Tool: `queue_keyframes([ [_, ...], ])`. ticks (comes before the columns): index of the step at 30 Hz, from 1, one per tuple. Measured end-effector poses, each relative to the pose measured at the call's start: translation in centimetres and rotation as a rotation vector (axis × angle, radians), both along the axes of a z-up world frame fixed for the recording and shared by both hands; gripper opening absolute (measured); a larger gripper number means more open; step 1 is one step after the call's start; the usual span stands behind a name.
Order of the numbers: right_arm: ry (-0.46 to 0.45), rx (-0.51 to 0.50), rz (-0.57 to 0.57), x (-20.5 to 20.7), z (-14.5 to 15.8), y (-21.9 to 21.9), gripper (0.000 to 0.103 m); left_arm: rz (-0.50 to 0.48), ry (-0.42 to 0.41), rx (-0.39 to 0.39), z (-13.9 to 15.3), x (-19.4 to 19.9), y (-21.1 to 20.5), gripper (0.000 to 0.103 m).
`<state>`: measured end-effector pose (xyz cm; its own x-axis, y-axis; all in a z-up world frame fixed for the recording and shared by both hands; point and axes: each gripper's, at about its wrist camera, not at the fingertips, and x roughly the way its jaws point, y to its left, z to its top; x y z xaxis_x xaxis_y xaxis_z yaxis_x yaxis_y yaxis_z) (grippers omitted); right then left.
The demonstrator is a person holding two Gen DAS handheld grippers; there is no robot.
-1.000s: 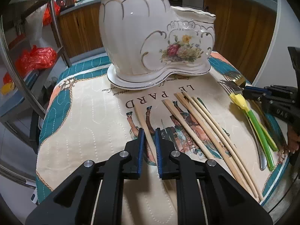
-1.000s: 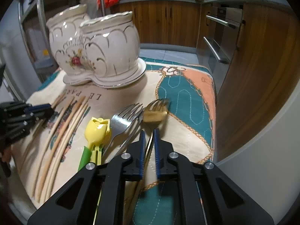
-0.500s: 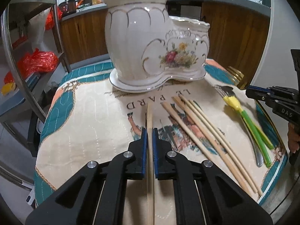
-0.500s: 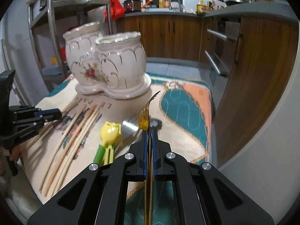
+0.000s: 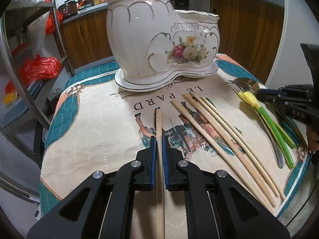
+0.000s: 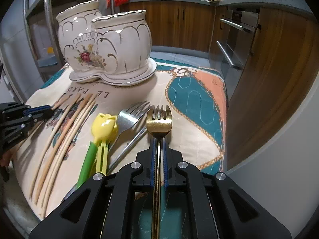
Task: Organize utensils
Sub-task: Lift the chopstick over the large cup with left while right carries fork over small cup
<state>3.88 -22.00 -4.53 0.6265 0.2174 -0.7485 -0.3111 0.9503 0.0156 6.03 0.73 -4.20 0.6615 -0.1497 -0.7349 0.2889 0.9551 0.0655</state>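
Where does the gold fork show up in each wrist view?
Left wrist: gold fork at right edge, head beside the yellow tulip utensil, handle held by the right gripper.
Right wrist: centre, between that gripper's fingers, head pointing forward.
Shared landmark: white flowered holder.

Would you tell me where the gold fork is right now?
The gold fork is clamped in the right gripper, centre of the right wrist view, just right of the silver fork.
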Motion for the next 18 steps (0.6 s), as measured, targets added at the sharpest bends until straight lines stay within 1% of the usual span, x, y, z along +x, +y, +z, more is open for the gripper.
queue_keyframes([
  [2, -0.013, -0.025, 0.006, 0.0, 0.0, 0.4, 0.007, 0.001, -0.003, 0.016, 0.0, 0.0, -0.2, 0.007],
  [4, -0.023, -0.029, 0.013, -0.2, 0.0, 0.4, 0.006, 0.001, -0.008, 0.027, 0.0, 0.1, -0.4, 0.006],
  [7, -0.037, -0.006, 0.021, -0.5, 0.2, 0.1, 0.006, -0.002, -0.022, 0.019, 0.1, 0.0, -0.2, 0.006],
  [9, -0.061, 0.011, 0.023, -0.9, 0.7, -0.1, 0.006, -0.013, -0.051, -0.002, 0.6, -0.4, -0.2, 0.006],
  [12, -0.153, 0.051, 0.039, -2.1, 2.4, -0.3, 0.006, -0.017, -0.136, -0.043, 2.0, -1.3, 0.3, 0.006],
  [14, -0.231, 0.073, 0.047, -3.1, 3.6, -0.5, 0.006, -0.012, -0.189, -0.073, 2.8, -1.8, 0.7, 0.006],
  [18, -0.346, 0.109, 0.069, -4.6, 5.4, -0.4, 0.006, -0.001, -0.271, -0.108, 3.9, -2.5, 1.3, 0.006],
])
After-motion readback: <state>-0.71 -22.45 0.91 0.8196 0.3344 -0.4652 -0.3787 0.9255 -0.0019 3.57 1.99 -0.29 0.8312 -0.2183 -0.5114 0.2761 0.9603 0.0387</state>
